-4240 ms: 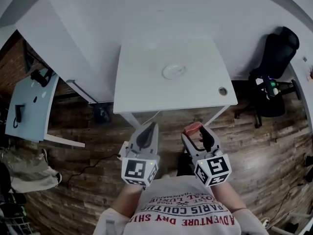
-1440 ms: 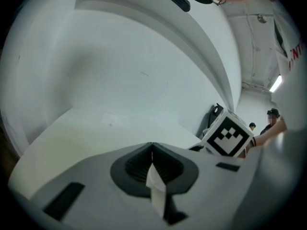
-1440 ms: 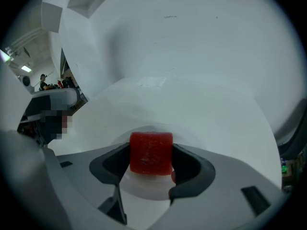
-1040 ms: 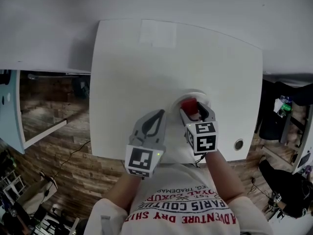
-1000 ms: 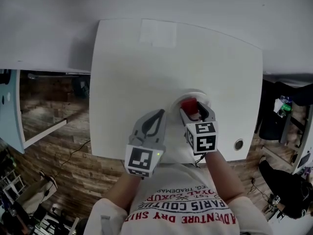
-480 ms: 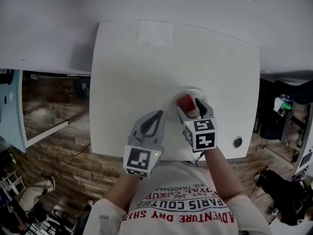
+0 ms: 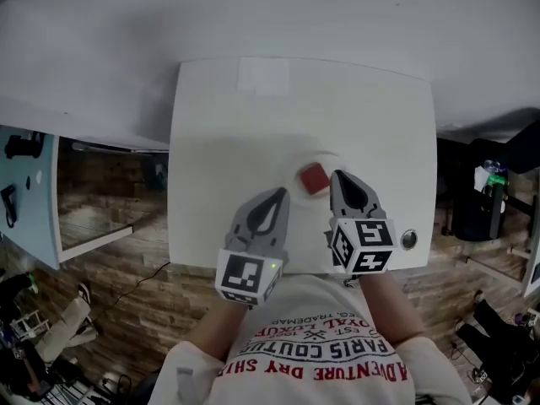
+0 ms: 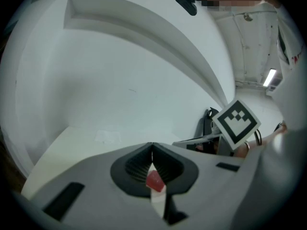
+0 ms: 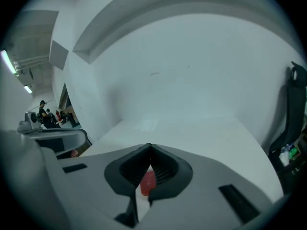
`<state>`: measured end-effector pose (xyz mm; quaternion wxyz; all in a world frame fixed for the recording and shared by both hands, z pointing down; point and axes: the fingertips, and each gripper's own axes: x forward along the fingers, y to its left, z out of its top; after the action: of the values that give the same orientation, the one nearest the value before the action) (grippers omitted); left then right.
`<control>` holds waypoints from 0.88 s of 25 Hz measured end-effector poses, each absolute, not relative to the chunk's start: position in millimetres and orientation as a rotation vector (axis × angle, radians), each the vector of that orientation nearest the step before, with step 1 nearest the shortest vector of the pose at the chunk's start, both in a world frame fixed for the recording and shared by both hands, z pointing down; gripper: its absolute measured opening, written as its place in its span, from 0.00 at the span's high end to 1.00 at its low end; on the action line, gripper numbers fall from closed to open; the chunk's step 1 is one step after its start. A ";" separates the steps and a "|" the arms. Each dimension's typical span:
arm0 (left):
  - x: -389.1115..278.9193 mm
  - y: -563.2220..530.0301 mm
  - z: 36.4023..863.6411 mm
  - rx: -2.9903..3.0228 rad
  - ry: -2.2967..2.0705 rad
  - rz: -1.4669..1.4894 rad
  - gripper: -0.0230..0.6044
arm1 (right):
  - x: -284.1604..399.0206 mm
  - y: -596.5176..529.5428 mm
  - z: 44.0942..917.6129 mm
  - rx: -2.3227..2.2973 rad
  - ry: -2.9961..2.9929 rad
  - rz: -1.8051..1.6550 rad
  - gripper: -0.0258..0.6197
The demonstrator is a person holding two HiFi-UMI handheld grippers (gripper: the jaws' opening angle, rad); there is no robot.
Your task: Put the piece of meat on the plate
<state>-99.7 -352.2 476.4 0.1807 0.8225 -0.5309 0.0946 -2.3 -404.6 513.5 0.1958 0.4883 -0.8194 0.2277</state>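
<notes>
One white table (image 7: 253, 116), far edge against the wall, with bare surface open to the left, right and beyond. One plate (image 7: 329, 162) sat nearer the front edge. One piece of meat (image 7: 314, 178) lay flat on it, red and nearly square, long axis not discernible. Two claws, left gripper (image 7: 281, 194) and right gripper (image 7: 338, 176), hung at the plate's near side. Each had its jaws closed tip to tip, gripping nothing.

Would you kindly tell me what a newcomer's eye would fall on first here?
The red piece of meat stands out, lying on a pale plate on the white table. Beside it, the left claw and right claw are both shut and empty.
</notes>
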 end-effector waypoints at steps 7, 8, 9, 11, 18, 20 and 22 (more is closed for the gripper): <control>-86.5 -344.6 415.4 2.440 -1.575 0.188 0.95 | -3.1 -380.1 445.8 1.310 -2.528 0.472 0.94; -85.1 -342.1 407.4 2.455 -1.586 0.180 0.95 | -1.4 -375.8 436.1 1.316 -2.543 0.440 0.94; -83.8 -339.7 400.3 2.468 -1.593 0.173 0.95 | 0.4 -372.0 426.3 1.324 -2.561 0.414 0.94; -81.3 -336.7 386.2 2.483 -1.594 0.141 0.95 | 4.6 -366.8 406.9 1.345 -2.599 0.374 0.94; -74.8 -329.5 342.1 2.548 -1.658 0.068 0.95 | 17.5 -351.2 357.9 1.398 -2.677 0.213 0.94; -73.4 -328.3 337.6 2.555 -1.660 0.053 0.95 | 19.0 -348.8 354.9 1.402 -2.669 0.169 0.94; -72.9 -327.5 337.1 2.551 -1.660 0.053 0.95 | 20.1 -347.0 355.4 1.404 -2.655 0.147 0.94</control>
<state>-72.9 -327.5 337.1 0.0487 0.8370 -0.5448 0.0175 20.1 -347.0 355.4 0.0672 0.4659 -0.8809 0.0486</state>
